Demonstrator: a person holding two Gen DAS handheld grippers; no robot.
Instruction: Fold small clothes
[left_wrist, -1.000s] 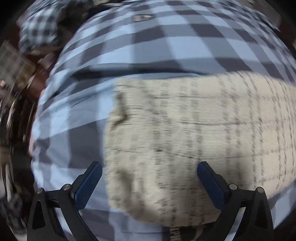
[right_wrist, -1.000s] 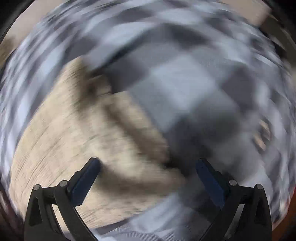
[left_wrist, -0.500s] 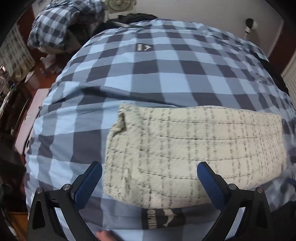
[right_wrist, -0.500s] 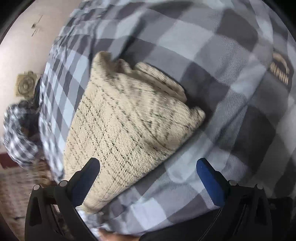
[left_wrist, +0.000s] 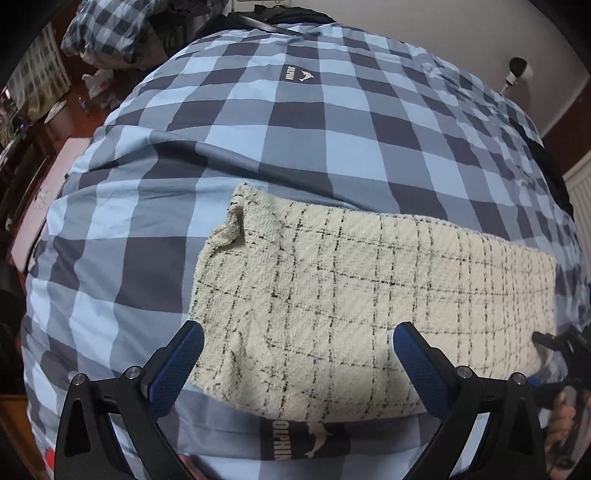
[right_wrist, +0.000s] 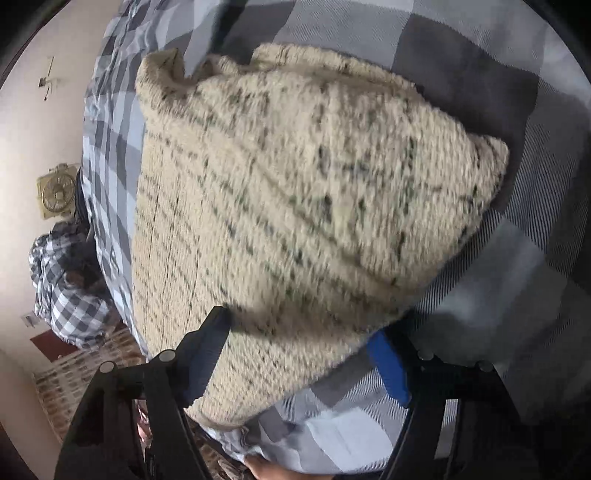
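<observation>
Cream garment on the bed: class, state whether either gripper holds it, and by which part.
Neither holds it. The left gripper is open above the garment; the right gripper straddles its near edge, open.

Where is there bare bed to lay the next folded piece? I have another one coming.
The widest bare stretch of the checked duvet lies beyond the cream garment, up toward the small dolphin logo. Another runs left of it, beside the left gripper. The near edge is tight: both grippers sit there.
</observation>
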